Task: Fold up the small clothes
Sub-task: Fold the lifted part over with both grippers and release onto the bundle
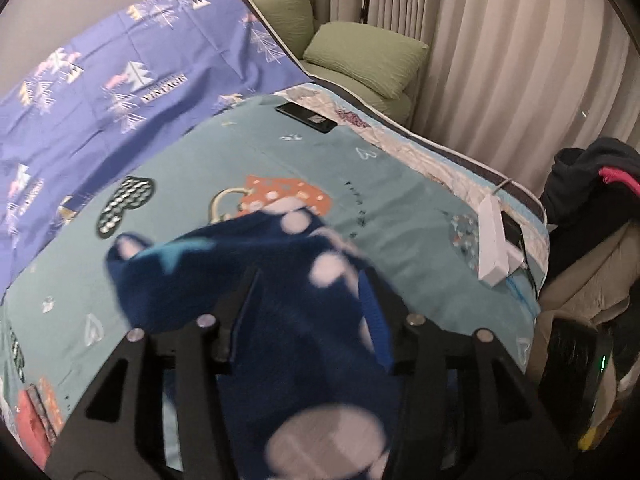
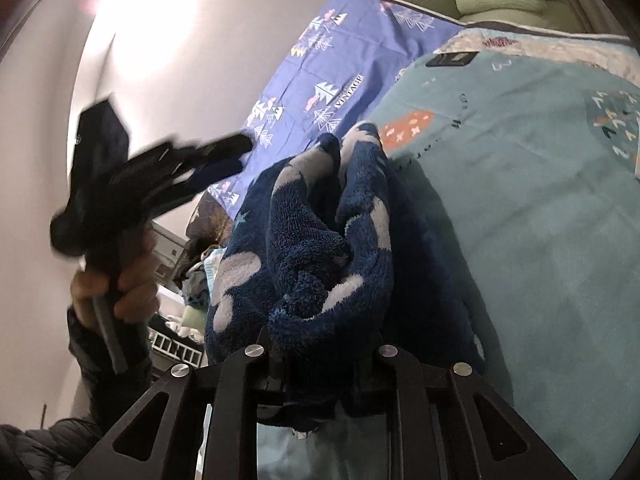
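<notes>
A small dark-blue fleece garment with pale spots (image 1: 304, 304) is bunched above the teal bed cover (image 1: 400, 208). In the left wrist view it lies between the fingers of my left gripper (image 1: 310, 280), whose jaws stand apart around it; the view is blurred. In the right wrist view the garment (image 2: 320, 248) hangs in a crumpled bundle from my right gripper (image 2: 324, 340), which is shut on it. The left gripper (image 2: 224, 156) also shows in the right wrist view, held in a hand at the left, blurred, beside the garment's top edge.
A black phone (image 1: 306, 117) lies on the bed cover at the far side. A white power strip (image 1: 496, 240) sits near the bed's right edge. A purple printed sheet (image 1: 100, 92) covers the left of the bed. Green cushions (image 1: 364, 56) and curtains are behind; dark clothes (image 1: 592, 184) lie on a chair at the right.
</notes>
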{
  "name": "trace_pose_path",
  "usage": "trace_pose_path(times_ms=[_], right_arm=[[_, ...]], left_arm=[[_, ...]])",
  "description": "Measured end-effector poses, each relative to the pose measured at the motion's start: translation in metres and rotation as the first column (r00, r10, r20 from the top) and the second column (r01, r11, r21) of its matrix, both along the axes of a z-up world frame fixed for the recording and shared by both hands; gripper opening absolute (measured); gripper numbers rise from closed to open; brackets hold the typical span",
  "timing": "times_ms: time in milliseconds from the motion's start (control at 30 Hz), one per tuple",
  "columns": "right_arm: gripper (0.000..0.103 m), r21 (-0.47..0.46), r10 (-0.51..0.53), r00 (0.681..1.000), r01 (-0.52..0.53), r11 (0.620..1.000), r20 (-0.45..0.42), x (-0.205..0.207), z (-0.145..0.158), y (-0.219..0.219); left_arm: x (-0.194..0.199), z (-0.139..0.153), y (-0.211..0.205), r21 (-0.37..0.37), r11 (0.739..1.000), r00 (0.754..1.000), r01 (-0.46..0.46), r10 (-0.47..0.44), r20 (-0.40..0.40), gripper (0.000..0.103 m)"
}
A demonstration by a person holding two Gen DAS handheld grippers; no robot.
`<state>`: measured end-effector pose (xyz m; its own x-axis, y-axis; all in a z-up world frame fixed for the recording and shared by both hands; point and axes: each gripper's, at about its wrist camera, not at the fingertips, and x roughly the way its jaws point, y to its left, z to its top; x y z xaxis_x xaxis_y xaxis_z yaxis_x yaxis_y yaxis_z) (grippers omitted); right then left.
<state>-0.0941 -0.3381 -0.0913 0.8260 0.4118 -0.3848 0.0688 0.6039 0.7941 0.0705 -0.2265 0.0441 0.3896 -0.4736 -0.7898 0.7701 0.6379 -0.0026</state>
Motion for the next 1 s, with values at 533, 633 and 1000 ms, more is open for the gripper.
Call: trace_pose_path(times_ms=[533, 633, 1000], right_arm=[[0.037, -0.324, -0.158, 0.987, 0.149, 0.934, -0.001, -0.036, 0.063, -0.009], [0.037, -0.388, -0.17, 0.983, 0.184, 0.903, 0.07, -0.041, 0.09, -0.001], [0.0, -0.3, 0.001, 0.989, -0.046, 0.953, -0.149, 0.026, 0.004, 0.014]], left_arm=[[-0.034, -0.067, 0.043, 0.106, 0.993, 0.985, -0.045, 0.027, 0.17, 0.052], [-0.037, -0.069, 0.04, 0.097, 0.994, 0.984, -0.041, 0.024, 0.177, 0.052], [-0.028, -0.083, 0.042, 0.05, 0.999, 0.995, -0.009, 0.004, 0.095, 0.057]])
